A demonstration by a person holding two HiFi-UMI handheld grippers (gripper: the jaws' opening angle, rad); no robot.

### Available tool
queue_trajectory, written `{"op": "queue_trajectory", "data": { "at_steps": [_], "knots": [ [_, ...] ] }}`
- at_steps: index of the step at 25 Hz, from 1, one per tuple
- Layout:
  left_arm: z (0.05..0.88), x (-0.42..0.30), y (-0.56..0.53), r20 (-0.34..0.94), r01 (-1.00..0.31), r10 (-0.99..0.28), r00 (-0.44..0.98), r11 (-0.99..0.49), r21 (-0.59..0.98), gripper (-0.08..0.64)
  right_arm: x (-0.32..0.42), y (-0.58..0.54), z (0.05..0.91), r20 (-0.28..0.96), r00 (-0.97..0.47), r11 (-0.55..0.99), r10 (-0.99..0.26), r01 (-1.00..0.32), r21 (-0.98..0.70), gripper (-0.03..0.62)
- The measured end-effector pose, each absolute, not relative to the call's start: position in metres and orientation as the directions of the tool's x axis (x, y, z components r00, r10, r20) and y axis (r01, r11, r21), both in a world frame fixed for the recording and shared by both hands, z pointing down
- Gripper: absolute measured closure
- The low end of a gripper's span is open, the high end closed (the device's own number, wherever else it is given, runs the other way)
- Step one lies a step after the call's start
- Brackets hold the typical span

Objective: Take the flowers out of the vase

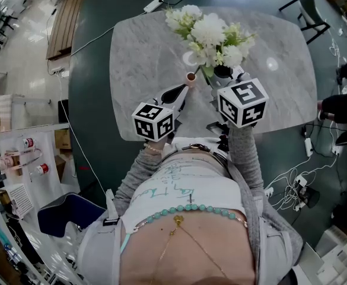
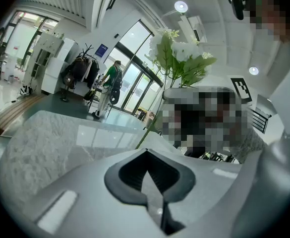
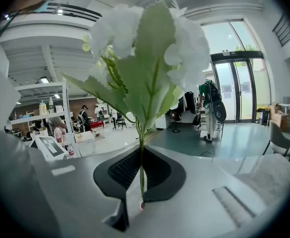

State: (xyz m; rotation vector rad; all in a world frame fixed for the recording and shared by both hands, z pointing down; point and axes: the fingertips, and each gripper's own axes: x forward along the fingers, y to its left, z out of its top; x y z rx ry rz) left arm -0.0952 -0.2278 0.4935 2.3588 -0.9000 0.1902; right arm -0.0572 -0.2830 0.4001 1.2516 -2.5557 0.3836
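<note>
The left gripper (image 2: 148,180) and right gripper (image 3: 140,180) have pale grey shells and black ribbed pads (image 3: 125,170). Behind each claw sits a white cube (image 1: 153,121) with black square markers. The person wears grey knit sleeves (image 1: 248,153) and turquoise beads (image 1: 188,209).

This is looking like a big open-plan lab or workshop hall, not a home. Around the marble table (image 1: 143,58), white cables (image 1: 292,180) and a power strip (image 1: 153,5) are trailing across the dark floor. To the table's left, a shelf unit (image 1: 25,156) is holding small supplies, and a wooden bench (image 1: 66,16) is running along a paler floor. Beyond the table, tall glass doors (image 3: 234,90) are letting in daylight, and a coat rack (image 2: 80,71) is standing loaded with jackets. People (image 3: 83,114) are working at benches near shelves of bottles (image 3: 43,108). Round ceiling lights (image 2: 181,6) are shining above the table.
</note>
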Motion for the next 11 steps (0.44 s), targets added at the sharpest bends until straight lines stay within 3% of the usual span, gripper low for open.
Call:
{"op": "queue_trajectory", "data": {
  "at_steps": [11],
  "knots": [
    [0.4924,-0.0953,-0.2261,0.330,-0.646,-0.561,0.759,-0.589,0.486,0.560,-0.0574,-0.2821,0.4055,0.368,-0.590,0.593,-0.719,-0.796,-0.117,0.555]
  ]
}}
